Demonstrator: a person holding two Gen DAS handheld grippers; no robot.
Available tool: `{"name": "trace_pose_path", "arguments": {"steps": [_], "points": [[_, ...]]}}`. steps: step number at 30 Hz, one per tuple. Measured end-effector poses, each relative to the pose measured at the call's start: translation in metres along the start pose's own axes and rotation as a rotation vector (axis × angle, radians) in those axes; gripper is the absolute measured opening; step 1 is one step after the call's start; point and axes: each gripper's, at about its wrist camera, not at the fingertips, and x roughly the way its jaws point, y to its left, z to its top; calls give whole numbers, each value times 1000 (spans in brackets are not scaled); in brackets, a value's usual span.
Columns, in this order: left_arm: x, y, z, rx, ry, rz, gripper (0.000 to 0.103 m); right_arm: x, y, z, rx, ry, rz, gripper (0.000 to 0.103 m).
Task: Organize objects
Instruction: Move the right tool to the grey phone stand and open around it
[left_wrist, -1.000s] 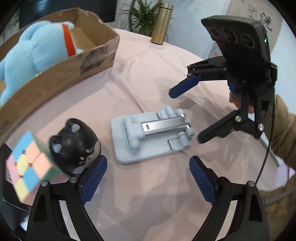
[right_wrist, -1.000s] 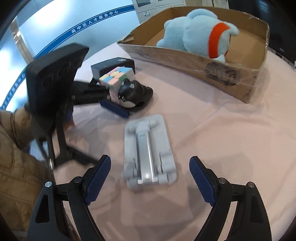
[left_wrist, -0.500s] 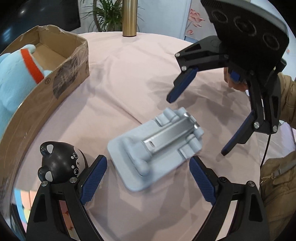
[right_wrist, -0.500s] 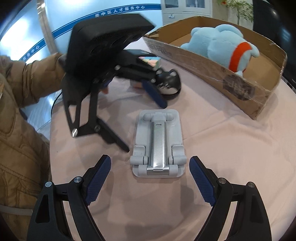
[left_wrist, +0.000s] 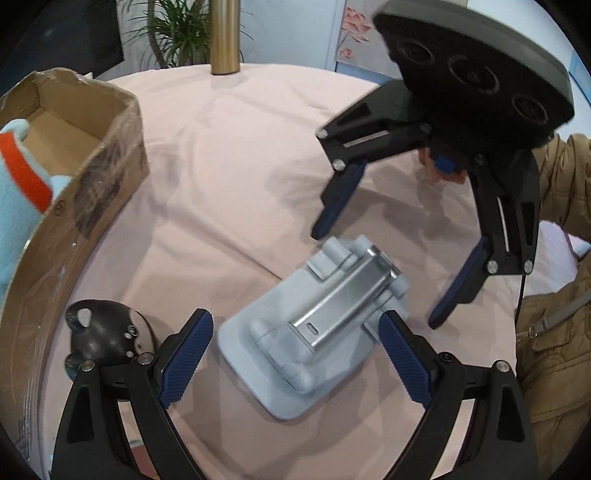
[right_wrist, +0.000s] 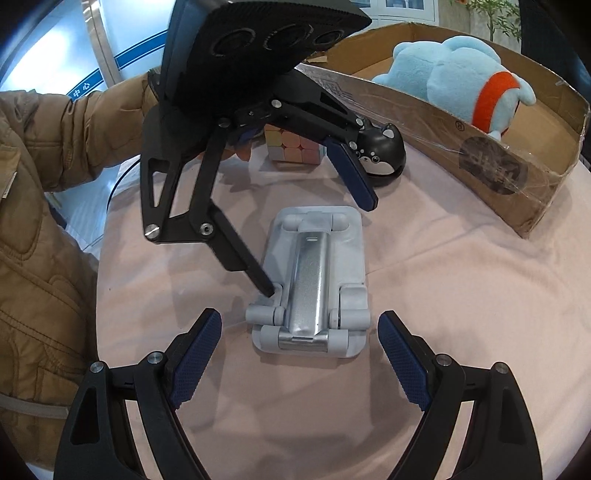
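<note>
A folded grey phone stand (left_wrist: 317, 325) (right_wrist: 314, 280) lies flat on the pink tablecloth. My left gripper (left_wrist: 295, 354) is open and straddles one end of it; in the right wrist view (right_wrist: 317, 243) one finger tip rests by the stand's side. My right gripper (right_wrist: 299, 354) is open at the stand's other end, and shows in the left wrist view (left_wrist: 380, 273). A black cat figure (left_wrist: 103, 336) (right_wrist: 380, 155) sits beside the stand. A pastel puzzle cube (right_wrist: 291, 142) stands behind it. A blue plush toy (right_wrist: 454, 77) lies in the cardboard box (right_wrist: 480, 162).
The cardboard box's wall (left_wrist: 74, 206) runs along the left of the left wrist view. A gold bottle (left_wrist: 224, 37) and a potted plant (left_wrist: 173, 33) stand at the table's far edge. The person's brown sleeves (right_wrist: 44, 236) flank the table.
Both grippers have closed in on the phone stand from opposite ends. The left gripper has swung right, past the cube and cat figure, and now straddles the stand.
</note>
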Motion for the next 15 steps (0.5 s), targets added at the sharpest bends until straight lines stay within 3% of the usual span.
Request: {"name": "trace_pose_path", "arguments": {"steps": [11,15], "points": [[-4,-36,-24,52,38,22,93,8,10,0,-19,6,-19,88],[-5,-43,-26,71,36,45,93,12,11,0,-53,9,-54,81]]}}
